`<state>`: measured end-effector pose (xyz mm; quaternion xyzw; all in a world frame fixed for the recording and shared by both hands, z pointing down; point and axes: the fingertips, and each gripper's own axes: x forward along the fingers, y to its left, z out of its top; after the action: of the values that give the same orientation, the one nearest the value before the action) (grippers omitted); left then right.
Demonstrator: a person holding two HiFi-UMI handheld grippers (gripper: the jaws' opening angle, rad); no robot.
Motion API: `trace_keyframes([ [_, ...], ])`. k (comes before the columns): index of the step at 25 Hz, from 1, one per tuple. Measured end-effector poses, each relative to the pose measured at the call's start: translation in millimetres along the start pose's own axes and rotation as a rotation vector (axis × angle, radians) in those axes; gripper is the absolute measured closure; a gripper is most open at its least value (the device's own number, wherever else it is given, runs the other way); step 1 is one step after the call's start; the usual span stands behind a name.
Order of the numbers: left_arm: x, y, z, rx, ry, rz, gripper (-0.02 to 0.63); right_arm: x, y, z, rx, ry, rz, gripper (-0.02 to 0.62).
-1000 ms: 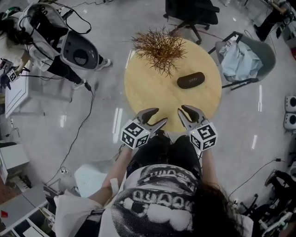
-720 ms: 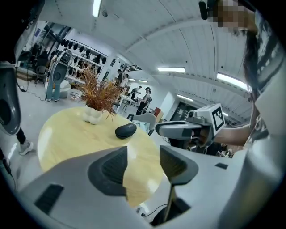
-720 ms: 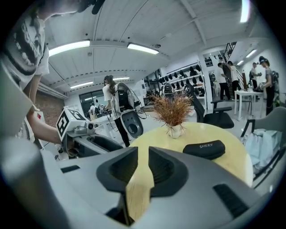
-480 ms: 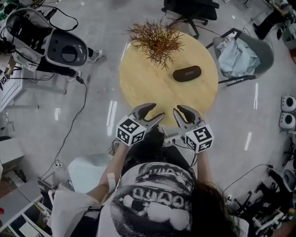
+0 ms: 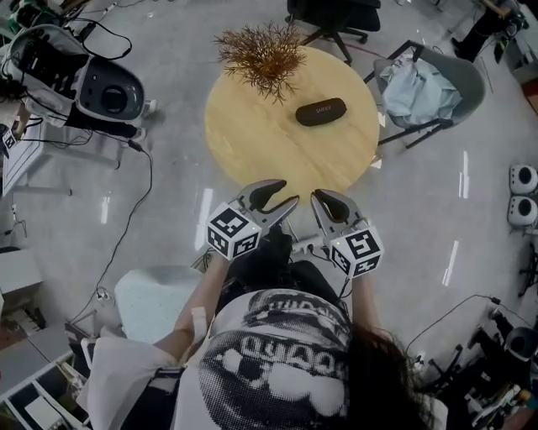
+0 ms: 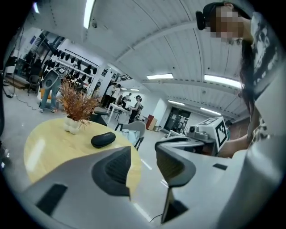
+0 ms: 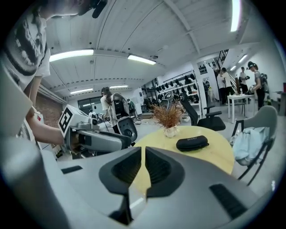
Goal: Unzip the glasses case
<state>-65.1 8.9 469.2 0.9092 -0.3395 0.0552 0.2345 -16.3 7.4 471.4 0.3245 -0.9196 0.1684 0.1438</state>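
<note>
The black glasses case (image 5: 320, 112) lies zipped on the round wooden table (image 5: 252, 143), right of the dried plant. It also shows in the left gripper view (image 6: 103, 140) and the right gripper view (image 7: 192, 143). Both grippers hover side by side at the table's near rim, well short of the case. My left gripper (image 5: 286, 193) (image 6: 143, 156) has a clear gap between its jaws, which are closing on nothing. My right gripper (image 5: 319, 200) (image 7: 143, 167) is closing too, with only a thin slit left and nothing in it.
A dried plant in a white vase (image 5: 262, 55) stands at the table's far side. A grey chair with cloth on it (image 5: 429, 92) is at the right, a black office chair (image 5: 332, 17) behind. A white machine (image 5: 84, 80) and cables lie on the floor at the left.
The table and case have slid up in the head view. Both grippers' tips, earlier over the table's near rim, now sit at its edge. The right jaws have narrowed to a slit.
</note>
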Motion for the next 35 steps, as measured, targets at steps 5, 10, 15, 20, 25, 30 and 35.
trace_keyframes([
  [5,-9.6,-53.4,-8.9,0.031,-0.001,0.003,0.500,-45.2,20.8,-7.7,-0.001,-0.025,-0.012,0.590],
  [10,-32.2,-97.3,-25.7,0.073,0.019,0.048,0.569,-83.0,52.3,-16.2,-0.017,-0.048,0.006,0.601],
  [15,-54.3,-139.8,-44.2,0.074,0.012,0.084,0.581,-119.4,75.1,-30.6,-0.048,-0.074,0.022,0.601],
  [20,-80.5,-169.1,-54.0,0.045,-0.005,0.089,0.584,-141.2,98.5,-38.2,-0.065,-0.096,0.020,0.600],
  [25,-89.5,-187.1,-53.9,0.069,-0.011,0.081,0.584,-156.7,108.7,-40.5,-0.068,-0.109,0.006,0.600],
  [30,-89.9,-201.0,-53.2,0.070,-0.028,0.066,0.584,-168.8,113.3,-45.9,-0.074,-0.106,-0.001,0.600],
  [35,-92.9,-207.6,-59.0,0.064,-0.031,0.061,0.584,-171.5,120.0,-50.1,-0.088,-0.092,0.006,0.600],
])
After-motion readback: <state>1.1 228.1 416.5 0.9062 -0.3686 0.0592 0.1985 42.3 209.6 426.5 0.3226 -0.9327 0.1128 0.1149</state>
